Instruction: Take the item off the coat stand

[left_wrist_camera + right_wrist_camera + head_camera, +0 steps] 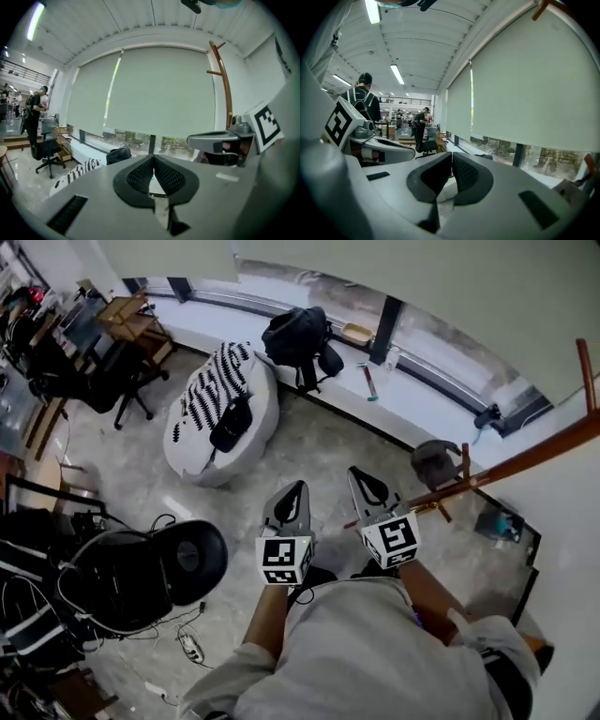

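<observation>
I held both grippers up in front of my chest, side by side and apart from each other, pointing out toward the window. My left gripper (299,487) had its jaws pressed together with nothing between them, and my right gripper (355,472) was the same, closed tight and empty. The wooden coat stand (525,461) rose at my right, its pole slanting up past my right gripper. A dark grey item (434,463) seemed to hang at a lower peg of the stand; I could not tell what it was. It sat beyond my right gripper and to its right, near but not touching. A white beanbag (253,423) with a striped cloth (214,381) lay on the floor ahead to the left, and a black backpack (298,338) rested on the window ledge (412,395).
</observation>
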`<state>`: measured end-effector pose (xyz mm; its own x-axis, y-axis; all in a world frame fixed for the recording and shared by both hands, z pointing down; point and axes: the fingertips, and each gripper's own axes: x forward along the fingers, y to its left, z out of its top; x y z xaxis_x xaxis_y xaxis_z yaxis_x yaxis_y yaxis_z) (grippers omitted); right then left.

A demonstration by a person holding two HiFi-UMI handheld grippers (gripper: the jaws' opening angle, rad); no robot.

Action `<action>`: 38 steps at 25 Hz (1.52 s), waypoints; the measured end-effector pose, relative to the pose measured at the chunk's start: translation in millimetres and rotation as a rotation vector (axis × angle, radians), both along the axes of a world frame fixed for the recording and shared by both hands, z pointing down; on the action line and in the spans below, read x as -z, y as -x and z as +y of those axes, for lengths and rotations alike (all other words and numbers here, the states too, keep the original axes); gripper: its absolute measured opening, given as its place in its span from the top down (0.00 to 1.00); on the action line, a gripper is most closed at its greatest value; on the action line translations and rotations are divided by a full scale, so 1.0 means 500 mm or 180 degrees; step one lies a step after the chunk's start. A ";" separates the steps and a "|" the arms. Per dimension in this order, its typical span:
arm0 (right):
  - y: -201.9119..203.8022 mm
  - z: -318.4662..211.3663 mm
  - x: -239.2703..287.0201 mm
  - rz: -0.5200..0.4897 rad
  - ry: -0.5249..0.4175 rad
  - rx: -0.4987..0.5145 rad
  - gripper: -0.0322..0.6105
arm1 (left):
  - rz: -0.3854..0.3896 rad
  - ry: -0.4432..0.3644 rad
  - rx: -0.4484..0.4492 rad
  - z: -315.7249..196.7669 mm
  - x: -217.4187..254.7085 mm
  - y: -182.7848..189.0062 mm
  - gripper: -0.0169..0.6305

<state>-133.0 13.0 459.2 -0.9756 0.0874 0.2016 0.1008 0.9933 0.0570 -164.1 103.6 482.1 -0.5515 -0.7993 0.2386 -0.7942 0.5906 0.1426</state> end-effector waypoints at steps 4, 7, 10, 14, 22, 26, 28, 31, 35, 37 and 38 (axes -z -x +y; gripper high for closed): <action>-0.021 -0.031 -0.016 0.0082 -0.0037 -0.0550 0.94 | 0.0005 -0.0006 -0.0529 -0.048 -0.023 0.031 0.96; -0.069 -0.075 -0.034 0.0178 -0.0057 -0.0978 0.94 | 0.0059 -0.0034 -0.0919 -0.117 -0.032 0.025 0.96; -0.121 -0.123 -0.054 0.0253 -0.0029 -0.1399 0.94 | 0.0076 -0.0043 -0.1308 -0.192 -0.039 -0.001 0.96; -0.158 -0.175 -0.063 0.0249 -0.0012 -0.1732 0.94 | 0.0072 -0.0018 -0.1624 -0.282 -0.049 -0.023 0.96; -0.190 -0.254 -0.075 0.0235 0.0118 -0.2103 0.94 | -0.0011 0.0208 -0.2286 -0.428 -0.076 -0.088 0.96; -0.197 -0.287 -0.079 0.0203 0.0134 -0.2252 0.94 | -0.0124 0.0278 -0.2573 -0.490 -0.090 -0.107 0.96; -0.201 -0.309 -0.089 0.0231 0.0136 -0.2378 0.94 | -0.0146 0.0294 -0.2706 -0.519 -0.098 -0.116 0.96; -0.212 -0.325 -0.103 0.0247 0.0219 -0.2626 0.94 | -0.0146 0.0341 -0.2940 -0.542 -0.115 -0.133 0.95; -0.227 -0.326 -0.105 0.0205 0.0272 -0.2976 0.94 | -0.0239 0.0467 -0.3353 -0.567 -0.135 -0.159 0.86; -0.231 -0.314 -0.107 0.0202 0.0246 -0.3101 0.94 | -0.0279 0.0496 -0.3494 -0.576 -0.144 -0.163 0.81; -0.235 -0.314 -0.107 0.0201 0.0234 -0.3168 0.94 | -0.0289 0.0509 -0.3549 -0.586 -0.149 -0.165 0.79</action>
<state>-15.4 -143.8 512.6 -0.5991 -0.7492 0.2825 -0.7781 0.6279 0.0152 -81.3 -189.2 556.7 0.4299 -0.8201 0.3777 -0.8930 -0.4479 0.0439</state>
